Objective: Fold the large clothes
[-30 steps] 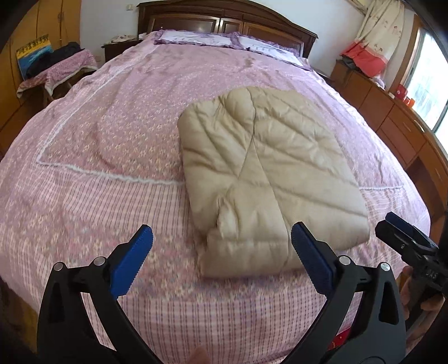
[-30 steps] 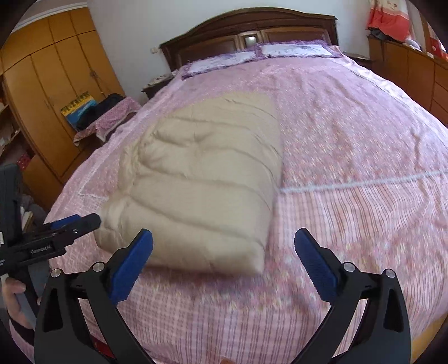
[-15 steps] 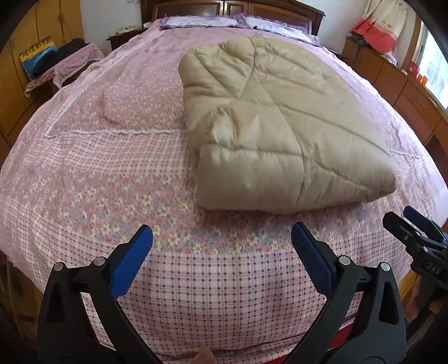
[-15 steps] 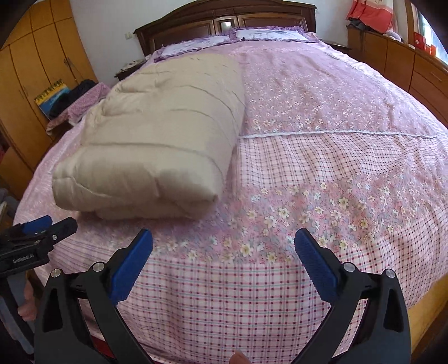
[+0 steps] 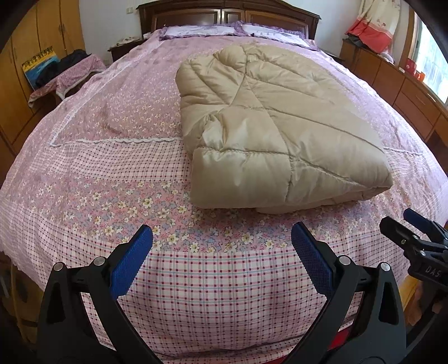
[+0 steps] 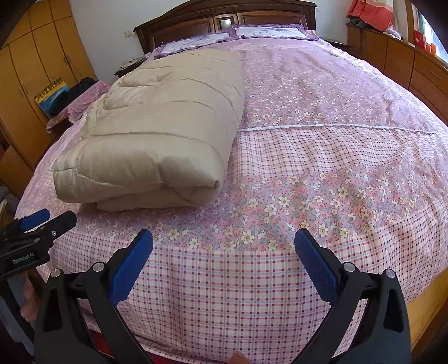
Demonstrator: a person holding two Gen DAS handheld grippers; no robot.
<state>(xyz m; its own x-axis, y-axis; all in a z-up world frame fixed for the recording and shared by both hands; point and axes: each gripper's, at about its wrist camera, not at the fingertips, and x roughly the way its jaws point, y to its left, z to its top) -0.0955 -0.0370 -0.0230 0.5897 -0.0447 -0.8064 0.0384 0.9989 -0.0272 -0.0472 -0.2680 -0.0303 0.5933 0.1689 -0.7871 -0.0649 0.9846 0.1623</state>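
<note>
The left tongs (image 5: 221, 249) are hanging spread wide over the foot edge of the bed (image 5: 112, 173), gripping nothing. The right tongs (image 6: 223, 253) are gaping just as wide and are equally empty, hovering beside them at the same edge. The folded beige padded coat (image 5: 268, 131) is lying flat on the pink flowered bedspread (image 6: 322, 156), well apart from both tongs: ahead of the left ones toward one o'clock, ahead of the right ones toward eleven o'clock. Pillows (image 6: 229, 36) are resting against the dark headboard (image 5: 226, 11) at twelve o'clock.
</note>
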